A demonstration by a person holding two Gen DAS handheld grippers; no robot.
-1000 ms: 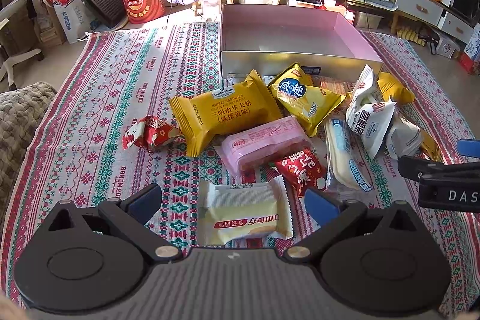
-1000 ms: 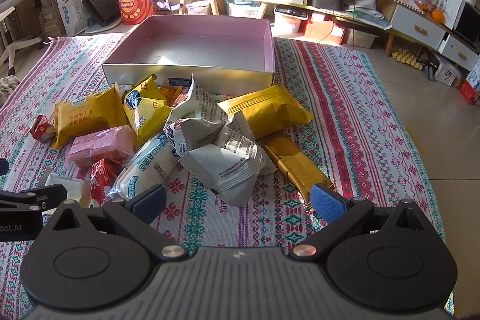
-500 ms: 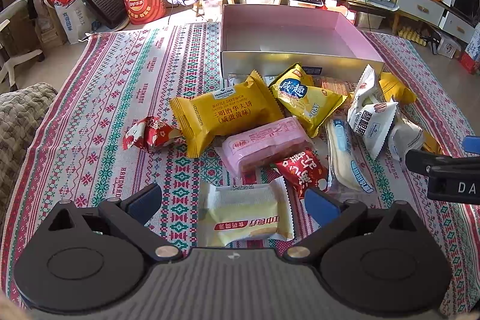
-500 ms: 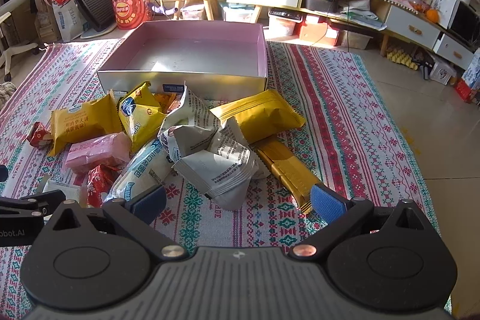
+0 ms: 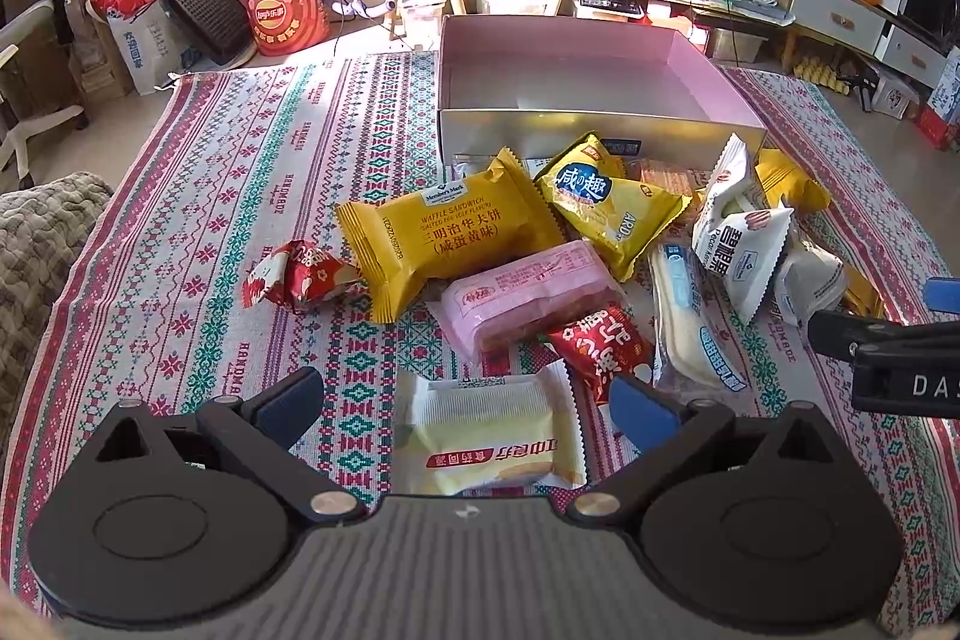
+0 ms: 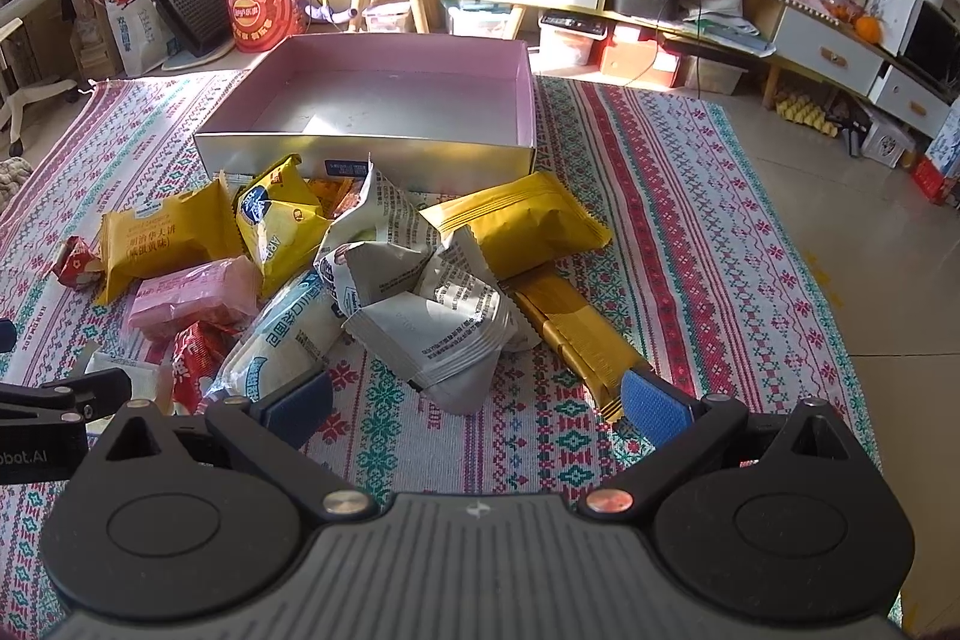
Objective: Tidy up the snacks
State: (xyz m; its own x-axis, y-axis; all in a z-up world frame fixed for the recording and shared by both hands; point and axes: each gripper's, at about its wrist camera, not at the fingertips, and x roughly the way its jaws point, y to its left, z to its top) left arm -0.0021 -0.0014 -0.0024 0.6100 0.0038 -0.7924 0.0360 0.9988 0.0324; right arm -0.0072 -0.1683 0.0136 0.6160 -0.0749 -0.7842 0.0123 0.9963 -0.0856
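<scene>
both grippers spread above the snack pile

left gripper (image 5: 465, 403) is spread wide with nothing between its blue pads, hovering over a pale yellow cake packet (image 5: 489, 445) at the near edge of the pile. right gripper (image 6: 477, 400) is likewise spread and holds nothing, poised over bare cloth just in front of a grey-white nut pouch (image 6: 438, 340).

the snacks lie heaped on a patterned red, green and white cloth (image 5: 198, 196), in front of a pink-lined box (image 5: 591, 85) that holds nothing. beyond the cake packet sit a pink wafer pack (image 5: 528, 292) and a red crumpled wrapper (image 5: 600, 346), touching each other. behind them a yellow waffle sandwich bag (image 5: 447, 232) lies beside a yellow biscuit bag (image 5: 606, 205). a second small red wrapper (image 5: 297, 274) lies at the waffle bag's left end. in the right wrist view a gold stick pack (image 6: 573, 334) lies beside the nut pouch, with a larger plain yellow bag (image 6: 522, 226) behind it, near the box's front wall.
</scene>
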